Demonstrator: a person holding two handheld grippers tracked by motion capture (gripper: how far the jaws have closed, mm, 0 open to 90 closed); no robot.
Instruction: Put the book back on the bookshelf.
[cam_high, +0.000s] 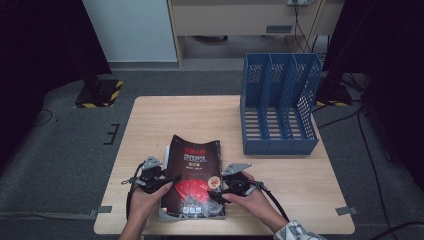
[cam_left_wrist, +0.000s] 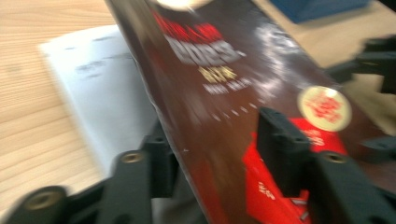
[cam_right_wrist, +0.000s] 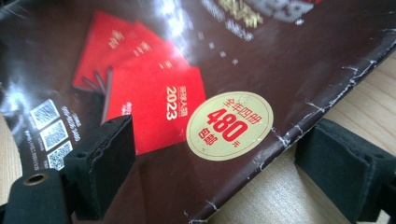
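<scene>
A dark glossy magazine (cam_high: 194, 165) with red booklets and a round gold sticker (cam_right_wrist: 229, 125) printed on its cover lies on the wooden table (cam_high: 300, 180), near the front edge. My left gripper (cam_high: 171, 181) is at its left edge. In the left gripper view, the jaws (cam_left_wrist: 217, 133) stand apart, one over the cover and one beneath, with neither pad pressing. My right gripper (cam_high: 220, 192) is at the right edge. Its jaws (cam_right_wrist: 224, 140) are also apart, one pad above the cover and one off the creased edge with bare table between.
A white printed sheet (cam_left_wrist: 93, 93) lies under the magazine and pokes out at its left side. A blue three-slot file holder (cam_high: 280, 105) stands at the back right of the table. Bare wood lies left of and behind the magazine.
</scene>
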